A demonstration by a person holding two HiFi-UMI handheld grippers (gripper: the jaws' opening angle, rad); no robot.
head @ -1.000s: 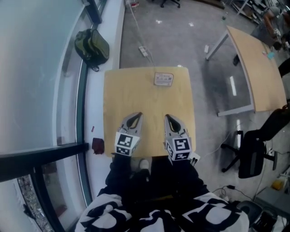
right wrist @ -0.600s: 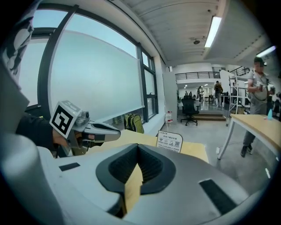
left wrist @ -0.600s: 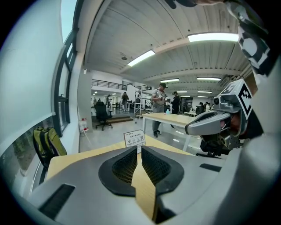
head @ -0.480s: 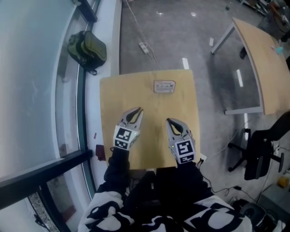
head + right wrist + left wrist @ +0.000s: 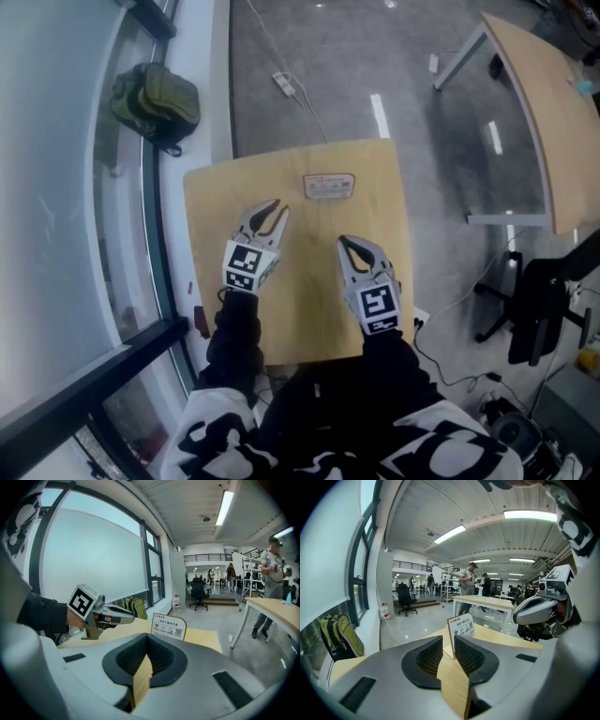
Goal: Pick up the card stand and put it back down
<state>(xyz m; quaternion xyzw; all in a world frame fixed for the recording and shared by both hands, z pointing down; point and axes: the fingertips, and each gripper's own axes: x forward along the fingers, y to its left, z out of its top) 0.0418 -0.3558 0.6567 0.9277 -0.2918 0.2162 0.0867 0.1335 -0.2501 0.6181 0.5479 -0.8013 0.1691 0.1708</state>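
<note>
In the head view, a small wooden table (image 5: 300, 300) is seen, with the card stand (image 5: 328, 186) set upright near its far edge. The left gripper (image 5: 269, 210) and the right gripper (image 5: 352, 246) are held over the table, both well short of the stand. A black-and-white square marker is carried on each gripper's cube. A green backpack (image 5: 155, 97) is propped against the window, and a black office chair (image 5: 542, 309) is placed at the right.

In the left gripper view, the jaws are seen opening, with a narrow gap between them. Nothing is held; the card stand is framed beyond the gap, on the table. A Wi-Fi symbol and a QR code are printed on its card; the lines of characters cannot be read.

In the right gripper view, the jaws are brought together on nothing. The card stand is seen just ahead, its row of small icons and QR code facing the camera. Its heading is too small to be read.
</note>
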